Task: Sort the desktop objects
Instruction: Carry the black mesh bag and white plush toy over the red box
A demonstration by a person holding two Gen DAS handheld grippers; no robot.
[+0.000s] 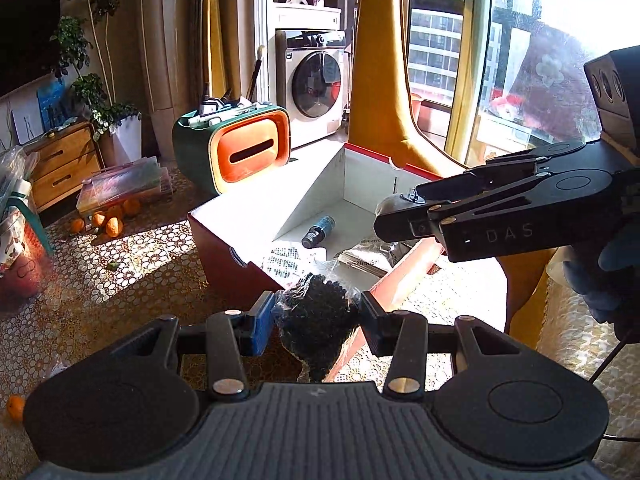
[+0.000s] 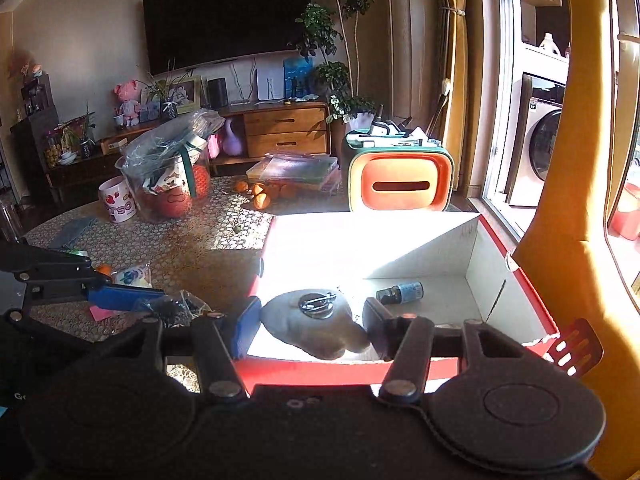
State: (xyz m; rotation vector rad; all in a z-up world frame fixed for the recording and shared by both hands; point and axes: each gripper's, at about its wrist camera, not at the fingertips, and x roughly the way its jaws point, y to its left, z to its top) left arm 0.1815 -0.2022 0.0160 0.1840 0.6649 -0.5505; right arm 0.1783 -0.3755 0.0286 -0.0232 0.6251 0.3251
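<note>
My left gripper (image 1: 318,320) is shut on a clear bag of small black beads (image 1: 316,312), held over the near corner of a red box with a white inside (image 1: 344,168). My right gripper (image 2: 312,326) is shut on a grey-brown pouch with a round metal clip on top (image 2: 320,328), above the box's near rim (image 2: 304,372). Each gripper shows in the other's view: the right gripper (image 1: 394,210) with the pouch (image 1: 386,203), the left gripper (image 2: 136,296) with the bead bag (image 2: 176,310). A small dark bottle with a blue label (image 1: 318,230) (image 2: 400,293) lies in the box.
Printed packets (image 1: 286,262) also lie in the box. Behind it stands a green and orange organiser (image 1: 244,152) (image 2: 400,184). Oranges (image 1: 112,222), a clear tub (image 2: 168,184) and a mug (image 2: 118,200) sit on the patterned tablecloth. A yellow chair back (image 2: 560,200) rises right of the box.
</note>
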